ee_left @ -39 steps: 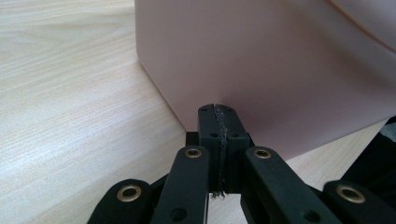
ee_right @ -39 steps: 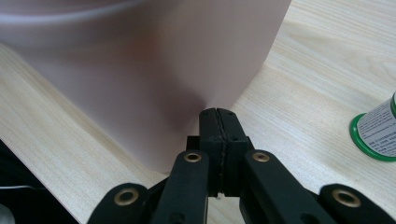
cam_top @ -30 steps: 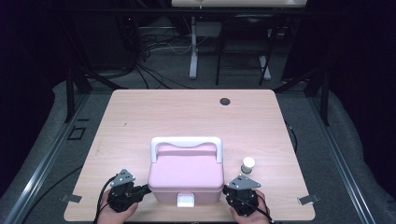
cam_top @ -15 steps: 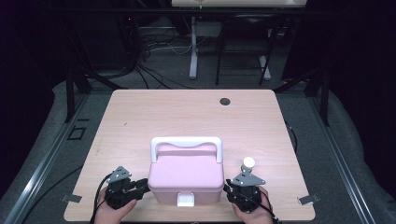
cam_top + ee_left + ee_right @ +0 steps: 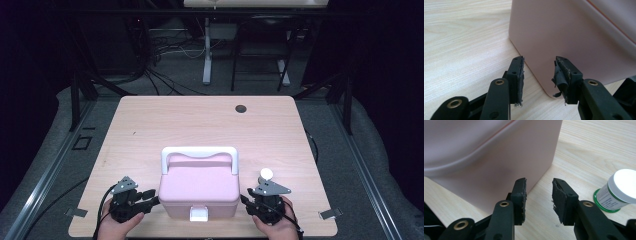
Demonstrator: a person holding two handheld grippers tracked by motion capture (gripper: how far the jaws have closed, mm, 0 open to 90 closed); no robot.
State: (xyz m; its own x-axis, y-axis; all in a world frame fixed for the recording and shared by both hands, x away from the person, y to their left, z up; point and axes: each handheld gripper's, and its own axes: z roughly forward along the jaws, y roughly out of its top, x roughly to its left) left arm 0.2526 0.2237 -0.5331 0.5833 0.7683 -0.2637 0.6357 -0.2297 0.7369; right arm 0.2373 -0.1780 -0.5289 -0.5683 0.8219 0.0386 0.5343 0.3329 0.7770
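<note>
A pink box (image 5: pixel 199 187) with a white handle (image 5: pixel 199 151) and a white front latch (image 5: pixel 198 214) stands near the table's front edge. My left gripper (image 5: pixel 152 198) is open, its jaws having just been opening; it points at the box's left side. In the left gripper view the box's lower corner (image 5: pixel 574 37) lies just beyond my left gripper (image 5: pixel 539 72), with nothing between the pads. My right gripper (image 5: pixel 246 201) is open too, its jaws having just been opening, beside the box's right side. My right gripper (image 5: pixel 539 195) holds nothing, close to the box wall (image 5: pixel 486 157).
A small white-capped bottle (image 5: pixel 265 174) with a green base stands just right of the box; in the right gripper view the bottle (image 5: pixel 619 190) sits at the far right. The wooden table (image 5: pixel 200 125) has a dark round hole (image 5: pixel 241 108) at the back.
Both hands stay where they were beside the box. The jaws of each gripper now stand further apart than a second ago.
</note>
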